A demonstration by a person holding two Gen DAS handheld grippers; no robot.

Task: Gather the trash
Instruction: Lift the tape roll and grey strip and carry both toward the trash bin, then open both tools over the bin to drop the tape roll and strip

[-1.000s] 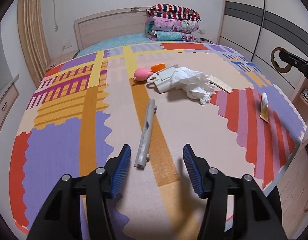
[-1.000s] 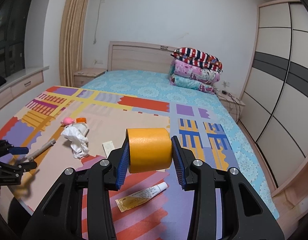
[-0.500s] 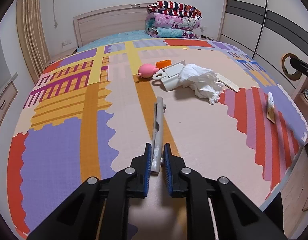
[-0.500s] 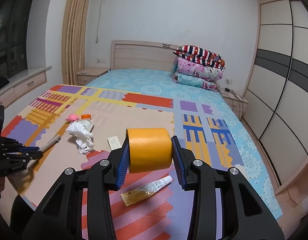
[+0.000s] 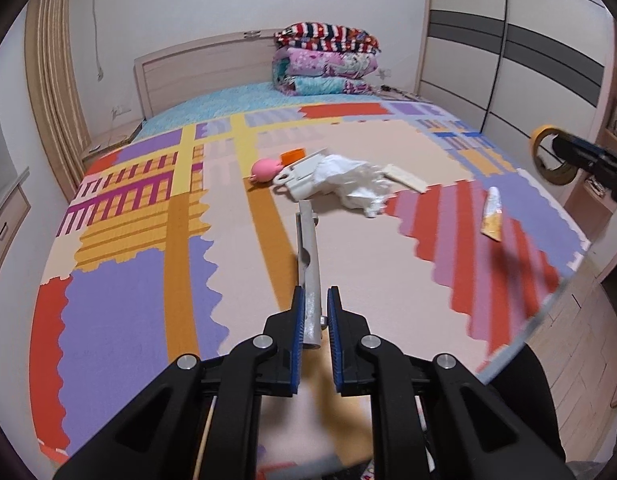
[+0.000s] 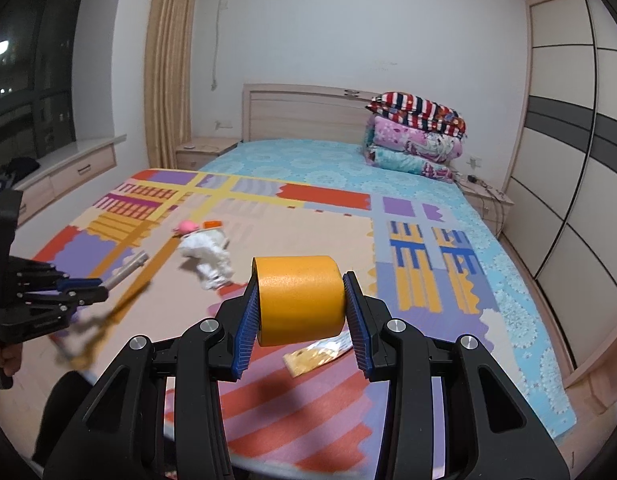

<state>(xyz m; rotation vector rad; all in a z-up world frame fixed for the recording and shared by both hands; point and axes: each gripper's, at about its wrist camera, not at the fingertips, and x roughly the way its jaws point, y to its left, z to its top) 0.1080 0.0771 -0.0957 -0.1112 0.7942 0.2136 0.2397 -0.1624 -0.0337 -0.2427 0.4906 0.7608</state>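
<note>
Since a second ago the left gripper [image 5: 315, 312] clamped shut on the long grey metal tube [image 5: 309, 264], lifting it off the colourful foam mat [image 5: 140, 288]; right gripper [image 6: 302, 312] grips the orange tape roll [image 6: 300, 300].

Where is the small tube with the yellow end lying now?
In the left wrist view the tube lies on the red-striped part of the mat, near its right edge, to the right of the crumpled white tissue.

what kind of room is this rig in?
A bedroom, most likely: a bed with a wooden headboard, folded quilts stacked at its head, and a sliding-door wardrobe along one side. A colourful foam mat covers the near half of the bed.
</note>
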